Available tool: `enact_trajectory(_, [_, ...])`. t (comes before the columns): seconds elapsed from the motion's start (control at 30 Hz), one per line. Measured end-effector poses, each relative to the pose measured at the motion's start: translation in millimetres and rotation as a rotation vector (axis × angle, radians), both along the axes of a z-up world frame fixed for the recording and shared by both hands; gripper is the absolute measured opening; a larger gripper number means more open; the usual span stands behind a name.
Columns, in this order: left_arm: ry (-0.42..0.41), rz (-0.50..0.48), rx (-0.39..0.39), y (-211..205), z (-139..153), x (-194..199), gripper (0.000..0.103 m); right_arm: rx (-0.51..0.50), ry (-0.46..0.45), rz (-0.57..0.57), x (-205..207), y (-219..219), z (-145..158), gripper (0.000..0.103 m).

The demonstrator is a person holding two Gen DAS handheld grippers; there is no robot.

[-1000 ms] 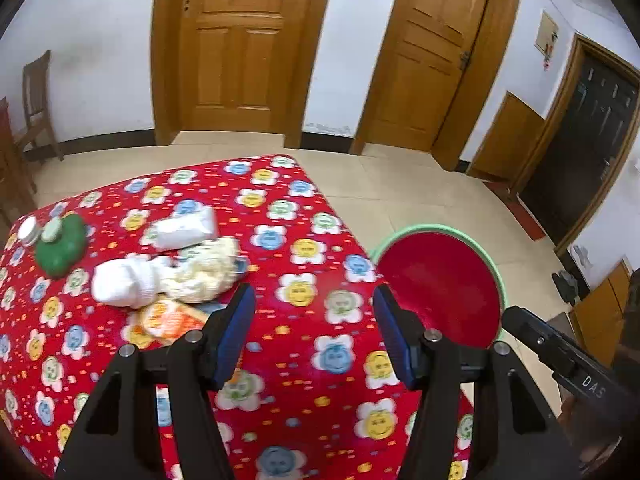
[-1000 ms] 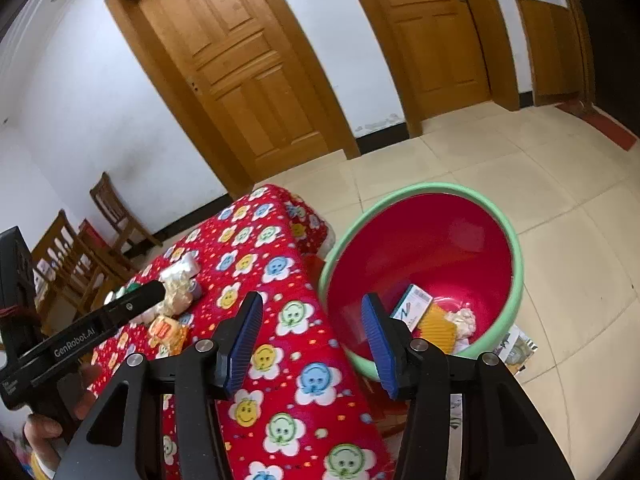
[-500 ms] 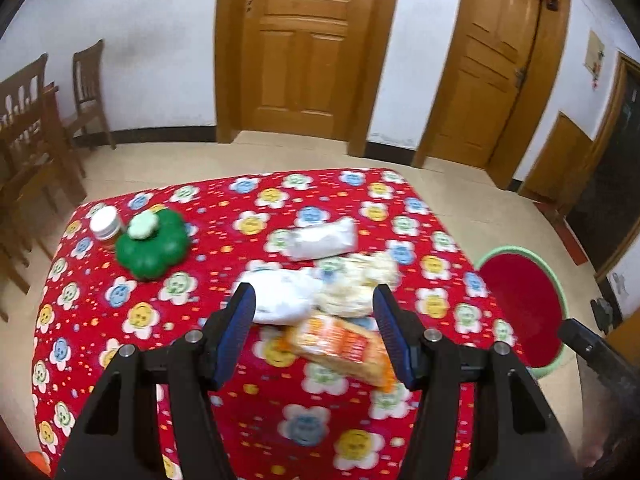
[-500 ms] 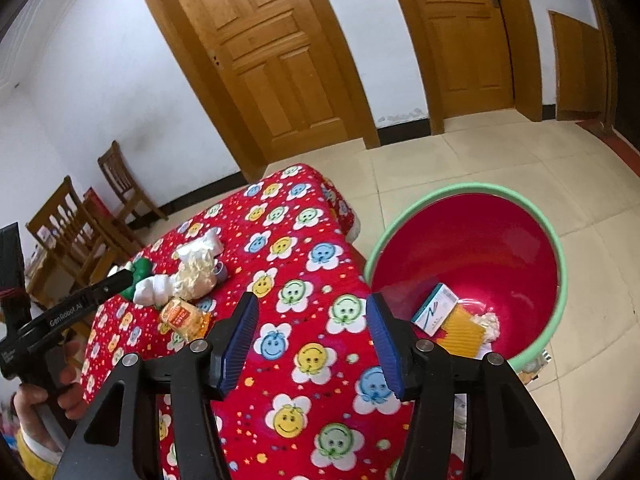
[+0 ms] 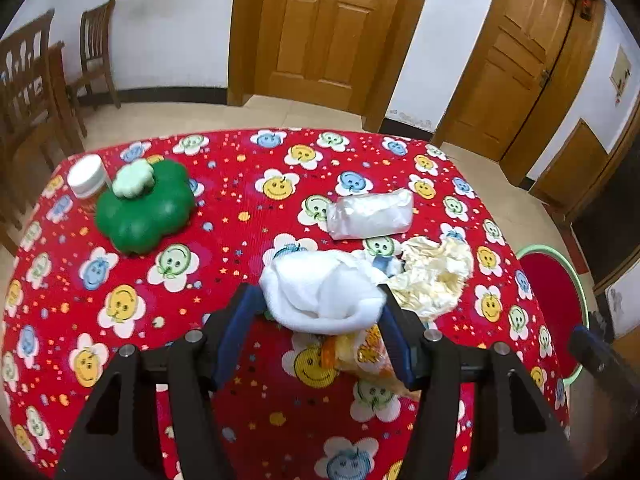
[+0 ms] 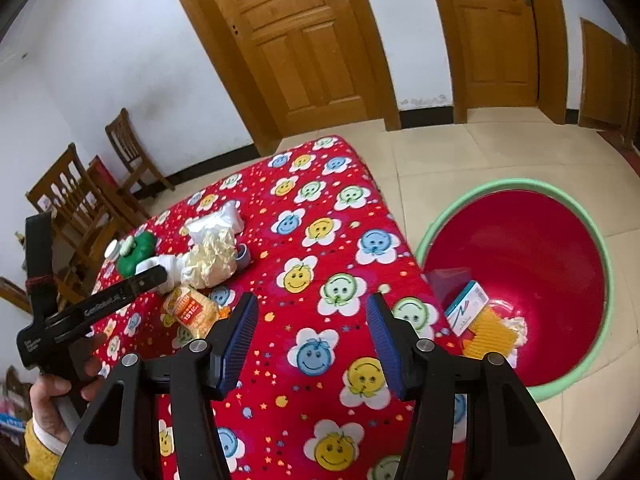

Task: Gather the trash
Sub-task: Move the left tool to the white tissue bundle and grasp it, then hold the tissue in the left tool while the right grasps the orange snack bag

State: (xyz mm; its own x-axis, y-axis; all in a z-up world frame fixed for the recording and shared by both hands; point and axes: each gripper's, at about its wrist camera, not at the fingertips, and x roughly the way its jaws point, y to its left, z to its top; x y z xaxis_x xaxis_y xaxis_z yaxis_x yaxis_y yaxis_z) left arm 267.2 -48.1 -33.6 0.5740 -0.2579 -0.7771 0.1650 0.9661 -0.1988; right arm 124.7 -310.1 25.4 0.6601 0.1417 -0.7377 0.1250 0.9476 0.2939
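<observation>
A pile of trash lies on the red flowered tablecloth (image 5: 240, 208): a crumpled white tissue wad (image 5: 324, 290), a cream crumpled wrapper (image 5: 434, 276), a clear plastic packet (image 5: 370, 213) and an orange snack bag (image 5: 366, 354). My left gripper (image 5: 316, 330) is open, its fingers on either side of the white wad, just above it. My right gripper (image 6: 310, 342) is open and empty over the table's near right part. The red bin with a green rim (image 6: 520, 280) stands on the floor right of the table, holding a small box and orange wrapper.
A green flower-shaped container (image 5: 144, 210) and a white-lidded jar (image 5: 87, 176) stand at the table's far left. Wooden chairs (image 5: 36, 80) stand left of the table. Wooden doors (image 5: 324, 28) line the far wall. The left gripper also shows in the right wrist view (image 6: 156, 274).
My left gripper swung left from the bin side and moved down over the trash pile, now straddling the white wad. My right gripper drifted slightly back from the bin.
</observation>
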Motion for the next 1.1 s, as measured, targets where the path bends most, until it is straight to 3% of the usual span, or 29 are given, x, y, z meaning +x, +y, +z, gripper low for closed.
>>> enact_trajectory(0.1, [0.000, 0.002, -0.031, 0.8, -3.9, 4.1, 0.061, 0.000, 0.016, 0.011, 7.4, 4.8, -6.9, 0.057])
enact_trajectory(0.33, [-0.013, -0.007, -0.101, 8.3, -3.0, 3.1, 0.032, -0.002, 0.044, 0.036, 17.9, 13.8, -16.8, 0.057])
enact_trajectory(0.73, [-0.059, 0.067, -0.091, 44.2, 20.8, -27.5, 0.030, -0.008, 0.064, 0.151, 32.6, 49.4, -24.9, 0.057])
enact_trajectory(0.87, [-0.050, 0.118, -0.052, 60.1, 19.6, -37.4, 0.030, -0.028, 0.073, 0.225, 40.0, 70.7, -29.4, 0.063])
enact_trajectory(1.1, [-0.044, 0.174, 0.005, 84.3, 15.9, -53.2, 0.030, -0.036, 0.075, 0.319, 52.7, 100.5, -38.9, 0.065])
